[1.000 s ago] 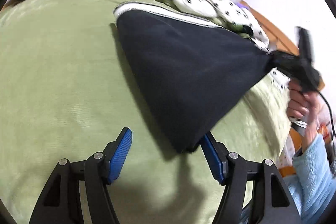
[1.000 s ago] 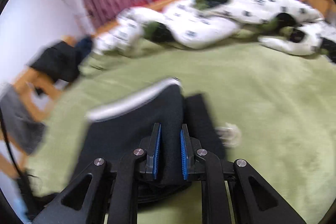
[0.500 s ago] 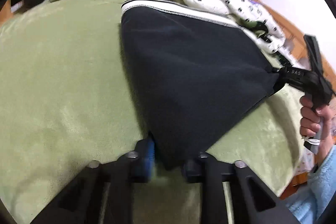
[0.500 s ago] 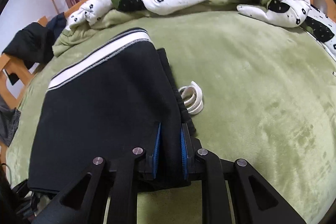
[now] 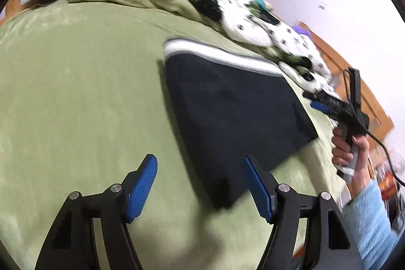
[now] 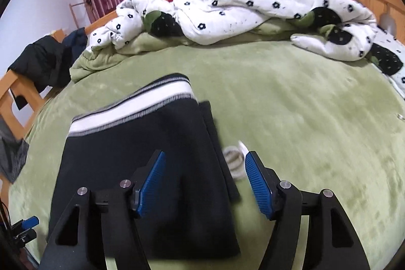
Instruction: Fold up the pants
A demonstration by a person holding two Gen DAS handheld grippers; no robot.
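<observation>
The left gripper (image 5: 200,184) and right gripper (image 6: 205,181) both have jaws spread wide, holding nothing. The folded black pants with white waistband (image 6: 141,156) lie flat on the green fleece blanket (image 6: 303,118), before a white flower-print quilt (image 6: 253,6)

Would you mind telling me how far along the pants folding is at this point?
Mostly done, it seems: the black pants lie flat on the green blanket as a compact folded rectangle, with the white waistband at the far end. Nothing is in hand: the left gripper and right gripper are both open and empty. Possibly left: tucking in the dark strip and the white loops showing along the right edge.
</observation>
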